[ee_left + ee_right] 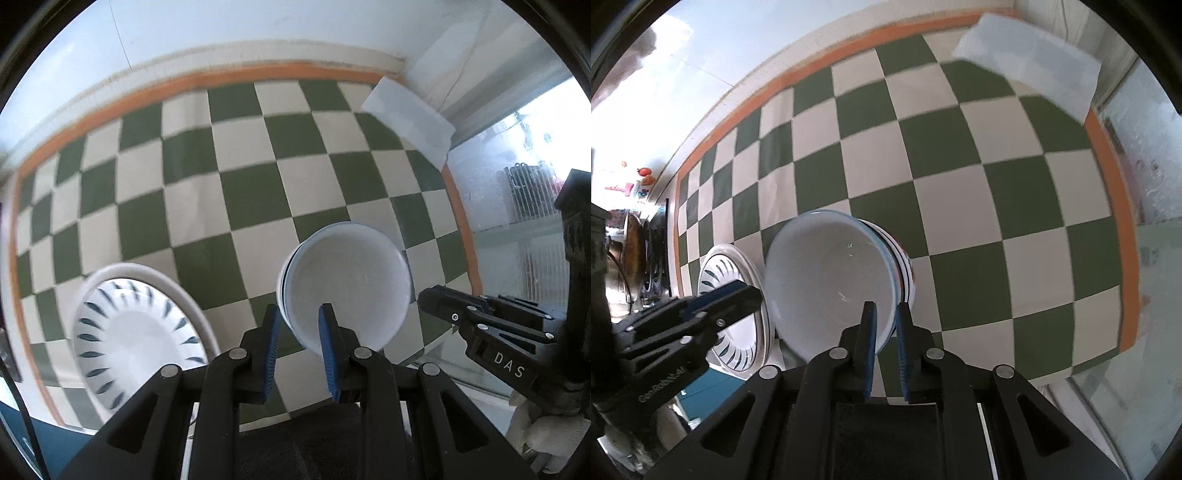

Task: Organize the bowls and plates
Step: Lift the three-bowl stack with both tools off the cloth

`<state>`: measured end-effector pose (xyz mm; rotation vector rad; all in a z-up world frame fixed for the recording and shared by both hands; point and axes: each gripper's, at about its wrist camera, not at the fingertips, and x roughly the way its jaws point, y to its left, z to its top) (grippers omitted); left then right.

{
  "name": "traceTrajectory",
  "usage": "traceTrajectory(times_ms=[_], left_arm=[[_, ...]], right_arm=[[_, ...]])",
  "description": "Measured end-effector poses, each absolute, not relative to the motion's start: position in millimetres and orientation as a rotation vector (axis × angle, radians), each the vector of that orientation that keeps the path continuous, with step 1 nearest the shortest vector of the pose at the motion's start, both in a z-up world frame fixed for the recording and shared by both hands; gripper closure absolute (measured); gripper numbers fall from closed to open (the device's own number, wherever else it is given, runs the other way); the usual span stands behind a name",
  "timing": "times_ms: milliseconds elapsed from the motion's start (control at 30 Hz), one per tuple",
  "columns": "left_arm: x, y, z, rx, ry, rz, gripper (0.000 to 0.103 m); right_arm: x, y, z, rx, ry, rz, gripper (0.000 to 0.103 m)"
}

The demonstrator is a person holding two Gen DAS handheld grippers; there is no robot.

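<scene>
- On my left wrist view, the left gripper sits at lower centre with its blue pads a moderate gap apart, straddling the near rim of the white bowl: one pad shows inside the bowl, the other outside the wall. I cannot tell whether they are actually pressing the rim.
- The bowl is in the lower middle of that frame, tilted so its inside faces the camera, over the green-and-white checked tablecloth.
- The patterned plate, white with dark leaf marks, lies at lower left of the same view, apart from the bowl.
- The right gripper comes in from the right edge, its tip just beside the bowl's far side.
- On my right wrist view, the right gripper is at lower centre, its pads nearly together and clamped on the bowl rim, one pad each side of the wall.
- There the plate shows at lower left, partly behind the left gripper.
- A folded white cloth lies at the upper right corner of the tablecloth.
</scene>
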<state>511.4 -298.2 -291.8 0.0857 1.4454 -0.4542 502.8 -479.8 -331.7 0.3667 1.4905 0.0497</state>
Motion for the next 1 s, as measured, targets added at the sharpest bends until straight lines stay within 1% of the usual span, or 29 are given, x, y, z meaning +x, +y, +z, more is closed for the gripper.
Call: traceTrajectory(times_ms=[33, 100, 133, 167, 200, 267, 300, 333, 367, 433, 467, 567, 667, 867, 1000], left_arm=[[506, -296, -284, 0.096, 1.424, -0.457, 0.080], [498, -294, -272, 0.106, 1.401, -0.469, 0.080], [496, -292, -268, 0.108, 1.393, -0.473, 0.077], [492, -292, -265, 0.115, 1.386, -0.477, 0.075], [488, -291, -259, 0.123, 1.374, -0.484, 0.071], [482, -290, -252, 0.124, 1.356, -0.488, 0.064], [479, -287, -248, 0.120, 1.344, -0.491, 0.054], [477, -288, -246, 0.120, 1.339, -0.495, 0.043], [476, -286, -243, 0.123, 1.329, -0.485, 0.039], [473, -281, -237, 0.122, 1.305, -0.472, 0.019], [472, -279, -235, 0.116, 1.302, -0.470, 0.016], [469, -271, -227, 0.088, 1.293, -0.476, 0.015], [463, -267, -218, 0.083, 1.276, -0.478, 0.015], [452, -257, -197, 0.051, 1.239, -0.492, 0.015], [454, -254, -199, 0.029, 1.247, -0.494, 0.015]], right_arm=[[498, -477, -323, 0.350, 1.470, 0.049, 0.091], [488, -473, -308, 0.333, 1.436, 0.049, 0.088], [483, -470, -300, 0.327, 1.415, 0.051, 0.081], [477, -468, -291, 0.322, 1.394, 0.054, 0.070], [472, -467, -284, 0.322, 1.378, 0.056, 0.064], [462, -463, -270, 0.312, 1.342, 0.055, 0.042], [457, -461, -262, 0.300, 1.326, 0.049, 0.037], [452, -460, -257, 0.289, 1.313, 0.042, 0.030], [448, -458, -251, 0.278, 1.303, 0.034, 0.025], [440, -458, -240, 0.264, 1.283, 0.015, 0.022], [436, -459, -233, 0.258, 1.269, 0.005, 0.020], [426, -460, -220, 0.238, 1.248, -0.018, 0.014], [417, -458, -208, 0.229, 1.232, -0.020, 0.010], [402, -456, -186, 0.243, 1.191, -0.021, 0.008], [396, -457, -178, 0.262, 1.168, -0.020, 0.007]])
